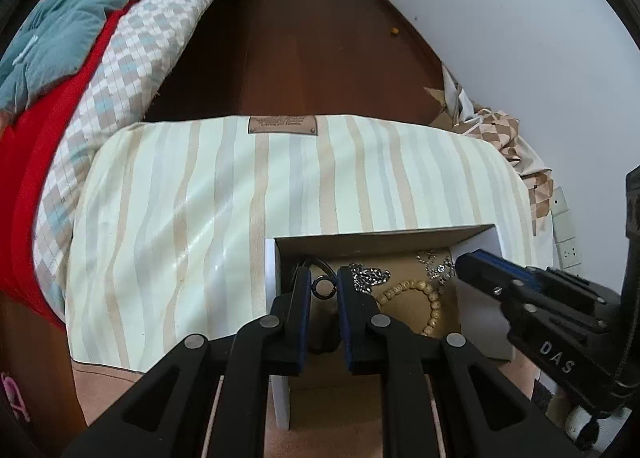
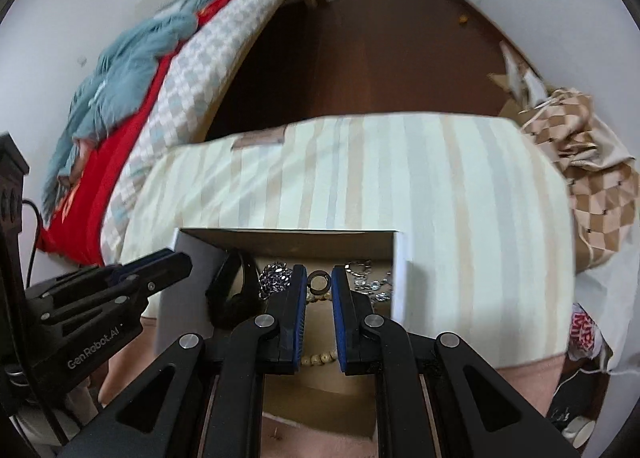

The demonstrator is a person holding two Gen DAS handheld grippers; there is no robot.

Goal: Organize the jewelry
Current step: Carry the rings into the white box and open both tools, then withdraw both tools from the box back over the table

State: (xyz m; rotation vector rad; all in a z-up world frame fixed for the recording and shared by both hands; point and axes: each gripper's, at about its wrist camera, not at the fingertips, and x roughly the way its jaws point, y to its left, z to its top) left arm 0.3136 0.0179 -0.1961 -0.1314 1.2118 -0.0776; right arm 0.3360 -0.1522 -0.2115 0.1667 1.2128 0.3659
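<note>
Most of the jewelry looks already gathered: inside the open cardboard box (image 1: 380, 236), which sits on the striped cushion (image 1: 200, 218) toward its near right corner, lie a beaded bracelet (image 1: 416, 290), a silver chain (image 1: 368, 278) near the back wall, another sparkly chain (image 1: 434, 264) in the back right corner, and a black band (image 2: 234, 290) along the left wall (clearest in right wrist view). Nothing loose shows on the cushion top, so my read is the task is late-stage, w/ maybe one last piece to settle. That piece: a small dark ring (image 1: 323, 287) seen betw the fingers of the left gripper (image 1: 324, 286), and a similar ring (image 2: 318, 283) betw the fingers of the right gripper (image 2: 319, 284); can't tell if it's one ring seen twice or two. Jaws of both stand parted w/ a gap wider than the ring, not pinching it as far as I can see; whether the ring rests on the box floor or hangs at the tips isn't clear. Pose: left gripper angled down into the box from the near edge, tips over the left half; right gripper comes in from the right side in left wrist view, nose at the box's right wall, tips low over the middle. Both close together, nearly side by side, over the box
</note>
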